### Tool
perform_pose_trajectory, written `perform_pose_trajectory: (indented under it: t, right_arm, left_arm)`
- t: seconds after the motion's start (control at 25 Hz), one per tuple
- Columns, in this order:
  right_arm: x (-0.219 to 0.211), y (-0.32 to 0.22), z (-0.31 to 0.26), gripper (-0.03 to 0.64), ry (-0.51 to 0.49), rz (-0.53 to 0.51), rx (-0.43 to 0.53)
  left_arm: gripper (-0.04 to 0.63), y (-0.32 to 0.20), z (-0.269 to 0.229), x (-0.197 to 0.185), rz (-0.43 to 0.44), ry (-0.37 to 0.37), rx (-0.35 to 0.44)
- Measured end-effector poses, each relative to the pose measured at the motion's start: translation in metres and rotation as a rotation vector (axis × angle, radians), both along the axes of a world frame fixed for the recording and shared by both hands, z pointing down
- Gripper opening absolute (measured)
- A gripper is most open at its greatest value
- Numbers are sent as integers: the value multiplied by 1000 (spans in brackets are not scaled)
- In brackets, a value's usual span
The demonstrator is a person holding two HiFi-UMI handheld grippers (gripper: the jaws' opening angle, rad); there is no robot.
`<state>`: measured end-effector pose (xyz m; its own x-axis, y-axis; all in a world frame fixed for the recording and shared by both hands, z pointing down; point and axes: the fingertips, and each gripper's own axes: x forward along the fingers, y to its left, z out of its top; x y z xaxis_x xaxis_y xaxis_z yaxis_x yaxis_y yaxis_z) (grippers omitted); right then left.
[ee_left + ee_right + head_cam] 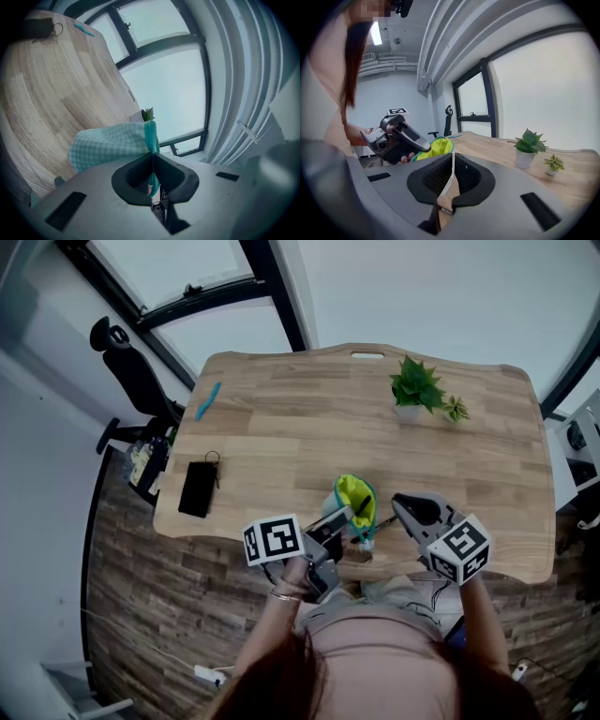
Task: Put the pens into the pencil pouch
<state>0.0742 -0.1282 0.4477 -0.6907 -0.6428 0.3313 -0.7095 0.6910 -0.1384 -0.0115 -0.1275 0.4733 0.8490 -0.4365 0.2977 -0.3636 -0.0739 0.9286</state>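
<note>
The pencil pouch (353, 498), teal check outside and yellow-green inside, is held up with its mouth open over the table's near edge. My left gripper (339, 518) is shut on the pouch's teal rim (151, 136); its checked side (110, 145) hangs left of the jaws. My right gripper (398, 502) hovers just right of the pouch, shut, with only a thin pale slit between the jaws (453, 157). From it I see the yellow lining (439, 146) and the left gripper (396, 136). One teal pen (207, 400) lies at the table's far left, also in the left gripper view (84, 29).
A black flat case with a key ring (198, 488) lies near the table's left edge. Two small potted plants (413, 390) (457, 410) stand at the back right. An office chair (131, 367) stands left of the wooden table (281, 437). A window wall runs behind.
</note>
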Motion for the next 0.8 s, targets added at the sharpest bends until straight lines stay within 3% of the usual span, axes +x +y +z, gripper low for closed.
perform_pose_trajectory:
  t: [0.28,0.8]
  right_arm:
    - [-4,8,22,5,114,-59,-5]
    - [-23,32,91,6,466,-353,-5]
  left_arm:
    - [9,3,-1,-9,-25,8,-2]
    - [9,7,1,-21,-45,-10,-7]
